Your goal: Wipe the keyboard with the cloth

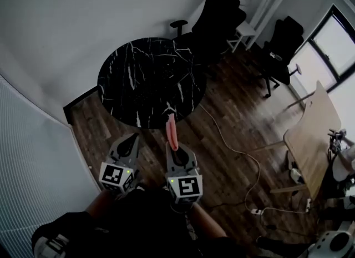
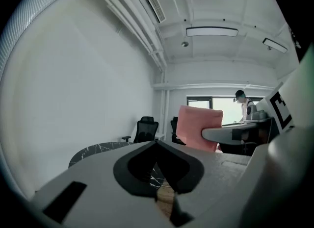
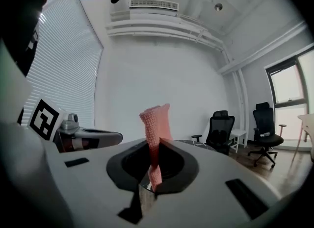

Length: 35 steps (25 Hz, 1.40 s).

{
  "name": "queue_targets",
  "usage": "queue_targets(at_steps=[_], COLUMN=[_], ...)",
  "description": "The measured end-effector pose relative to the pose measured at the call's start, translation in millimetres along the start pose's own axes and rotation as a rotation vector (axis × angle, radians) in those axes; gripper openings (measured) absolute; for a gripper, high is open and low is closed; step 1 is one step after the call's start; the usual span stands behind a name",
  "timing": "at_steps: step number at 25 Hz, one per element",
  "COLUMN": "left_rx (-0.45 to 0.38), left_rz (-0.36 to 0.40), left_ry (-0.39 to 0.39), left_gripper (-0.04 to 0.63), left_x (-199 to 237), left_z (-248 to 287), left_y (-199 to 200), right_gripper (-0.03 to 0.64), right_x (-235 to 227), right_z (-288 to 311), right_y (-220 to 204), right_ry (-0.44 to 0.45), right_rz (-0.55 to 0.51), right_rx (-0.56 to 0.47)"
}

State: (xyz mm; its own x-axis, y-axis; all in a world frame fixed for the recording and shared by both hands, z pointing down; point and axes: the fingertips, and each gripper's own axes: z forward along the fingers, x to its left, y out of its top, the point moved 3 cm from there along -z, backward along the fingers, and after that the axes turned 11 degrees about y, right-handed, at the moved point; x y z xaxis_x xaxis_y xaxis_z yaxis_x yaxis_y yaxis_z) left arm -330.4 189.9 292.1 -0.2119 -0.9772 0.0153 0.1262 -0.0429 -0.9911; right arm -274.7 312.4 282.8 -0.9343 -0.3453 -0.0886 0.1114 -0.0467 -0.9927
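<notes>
- The right gripper (image 3: 157, 146) has its jaws clamped on the cloth (image 3: 156, 124). The lower part of the fabric is trapped in the dark notch where the two jaws meet.
- The cloth is pink, with a knobbly, knitted-looking weave. It is bunched into a narrow strip that stands up past the jaw tips, a touch wider at the free end.
- In the head view that strip pokes straight out ahead of the right gripper. Its far end lines up with the near rim of the round table (image 1: 119, 79).
- The left gripper (image 1: 132, 139) has its jaws pressed together with nothing between them. In its own view only a sliver of floor shows through the slit below the tips.
- The two grippers sit side by side, close but not touching. The left one is just to the left of the right one, and both point toward the table.
- From the left gripper's own view, the cloth shows off to the right of its jaws as a broad pink panel. One pale jaw of the right gripper lies across its lower edge.
- The table lies ahead of both grippers, with a black top and white marble veins, on a dark wooden floor (image 1: 222, 112).
- Beyond the table, black office chairs (image 1: 222, 15) stand by the white wall.
- A pale cable (image 1: 233, 148) trails across the floor to the right of the right gripper.
- A light wooden desk (image 1: 310, 140) stands far off to the right.
</notes>
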Motion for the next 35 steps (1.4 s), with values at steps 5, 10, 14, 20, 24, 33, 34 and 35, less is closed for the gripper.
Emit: queue_targets(at_steps=[5,10,14,20,24,33,34,35], left_rx=[0.032,0.029,0.041,0.078,0.104,0.172,0.184,0.194], left_rz=[0.02,0.024,0.049,0.008,-0.014,-0.003,0.004,0.015], left_ry=[0.023,0.045,0.034,0.04,0.03,-0.044,-0.052,-0.061], left_gripper=[-0.002,-0.002,-0.002,-0.002,-0.002,-0.002,-0.002,-0.002], left_x=[-17,-29,-37,-37,-36,-13,-9,-5], left_z=[3,12,27,62,107,217,231,245], left_y=[-11,-14,-15,-21,-31,-37,-39,-40], right_gripper=[0.006,0.006,0.006,0.006,0.006,0.006,0.006,0.006], right_x=[-18,-37,-58,-87,-112,-184,-189,-195], right_z=[-16,-23,-22,-8,6,81,91,101], right_y=[-4,-11,-19,-32,-34,-45,-45,-44], right_ry=[0.014,0.029,0.026,0.029,0.042,0.003,0.008,0.012], right_rz=[0.005,0.016,0.047,0.055,0.058,0.143,0.146,0.145], right_rx=[-0.007,-0.004,-0.008,0.022,0.066,0.15,0.158,0.163])
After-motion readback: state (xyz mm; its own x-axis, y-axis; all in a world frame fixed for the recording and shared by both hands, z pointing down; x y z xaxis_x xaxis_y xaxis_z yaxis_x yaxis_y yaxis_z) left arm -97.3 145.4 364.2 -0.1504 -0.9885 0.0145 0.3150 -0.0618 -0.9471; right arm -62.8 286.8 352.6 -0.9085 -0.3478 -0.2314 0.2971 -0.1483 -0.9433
